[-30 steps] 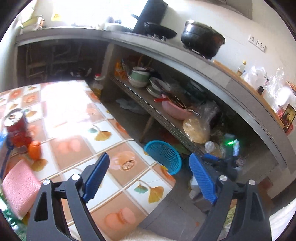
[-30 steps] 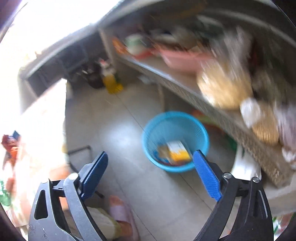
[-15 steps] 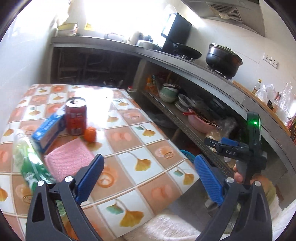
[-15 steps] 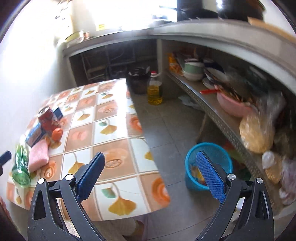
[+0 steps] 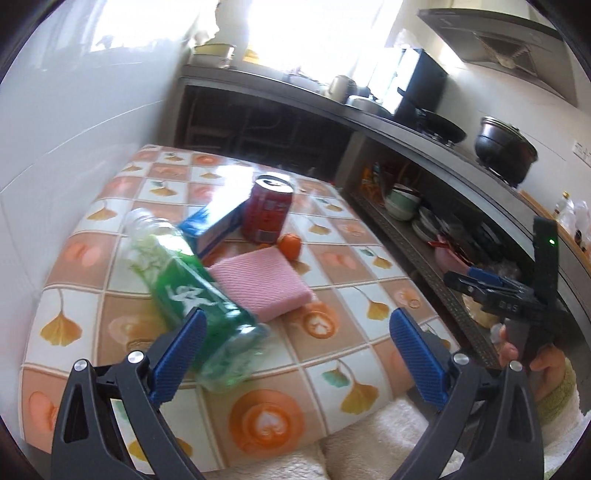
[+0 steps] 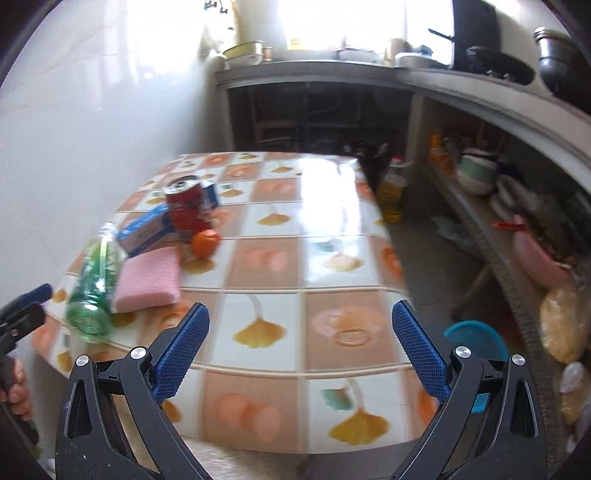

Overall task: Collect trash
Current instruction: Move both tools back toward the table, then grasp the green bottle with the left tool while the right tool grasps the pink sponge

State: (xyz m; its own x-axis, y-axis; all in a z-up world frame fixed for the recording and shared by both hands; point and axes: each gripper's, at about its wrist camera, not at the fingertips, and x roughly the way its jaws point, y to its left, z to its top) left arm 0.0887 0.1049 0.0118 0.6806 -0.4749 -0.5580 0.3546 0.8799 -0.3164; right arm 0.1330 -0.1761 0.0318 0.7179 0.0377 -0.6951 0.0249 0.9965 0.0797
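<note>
Lighting: strong backlight, overexposed window.
Window (image 5: 317, 33) light blows out both views; glare streaks the bench (image 6: 325, 192). Fisheye bends and darkens the edges. Slight motion blur softens the shelf (image 6: 517, 236) contents.

Right gripper (image 6: 300, 347): blue-padded jaws spread wide, empty, above the near part of the desk.
Desk (image 6: 332, 266): tiled cloth, orange and white squares with leaf prints.
Red drinks can (image 6: 183, 206): upright, far left of the desk.
Blue and white carton (image 6: 147, 229): lying just beside the can.
Small orange fruit (image 6: 205, 243): in front of the can.
Pink folded cloth (image 6: 149, 279): beside the green clear plastic bottle (image 6: 94, 291), which lies on its side.
Round blue plastic basket (image 6: 476, 341): on the floor, right of the desk.
Left gripper (image 6: 22, 314): blurred, at the left edge.
</note>
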